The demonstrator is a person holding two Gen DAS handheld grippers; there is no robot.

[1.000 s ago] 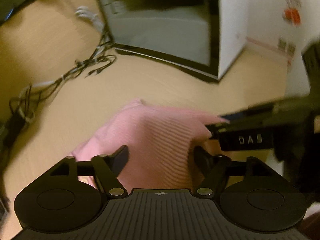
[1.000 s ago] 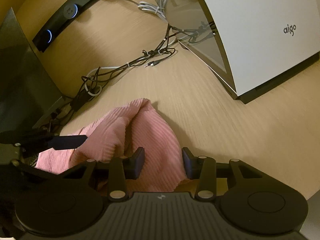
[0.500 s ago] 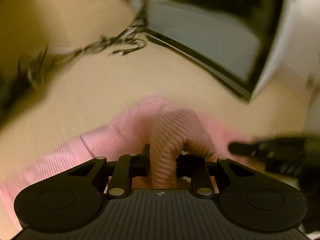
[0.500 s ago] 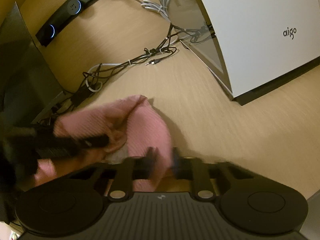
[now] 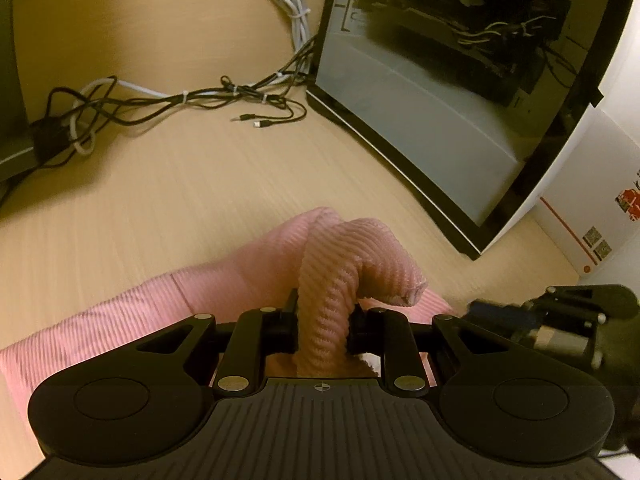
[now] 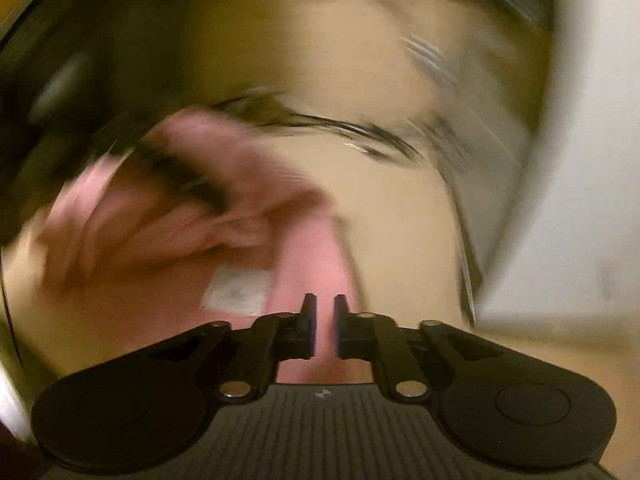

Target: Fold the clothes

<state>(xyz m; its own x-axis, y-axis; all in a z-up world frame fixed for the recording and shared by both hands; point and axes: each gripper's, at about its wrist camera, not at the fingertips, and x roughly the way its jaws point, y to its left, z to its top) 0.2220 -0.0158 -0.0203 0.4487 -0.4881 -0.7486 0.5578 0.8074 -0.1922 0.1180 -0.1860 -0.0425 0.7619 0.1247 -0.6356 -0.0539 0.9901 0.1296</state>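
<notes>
A pink ribbed garment (image 5: 248, 276) lies on the wooden desk (image 5: 180, 200). My left gripper (image 5: 324, 320) is shut on a raised fold of it, and the cloth bulges up and droops over to the right beyond the pads. My right gripper (image 5: 480, 312) shows blurred at the right edge of the left wrist view, close to the garment. The right wrist view is heavily blurred: my right gripper (image 6: 323, 312) stands nearly closed with pink garment (image 6: 316, 264) running between its pads. A white label (image 6: 240, 288) shows on the cloth beside it.
A computer case with a dark glass side panel (image 5: 460, 80) stands at the back right, with a white box (image 5: 592, 220) to its right. Tangled cables (image 5: 180, 100) cross the back of the desk. A dark stand (image 5: 12, 152) sits at the left edge.
Both grippers went from open around the garment to shut on it. The left one pulled up a fold and both views rolled. The right wrist view has become smeared by motion.
</notes>
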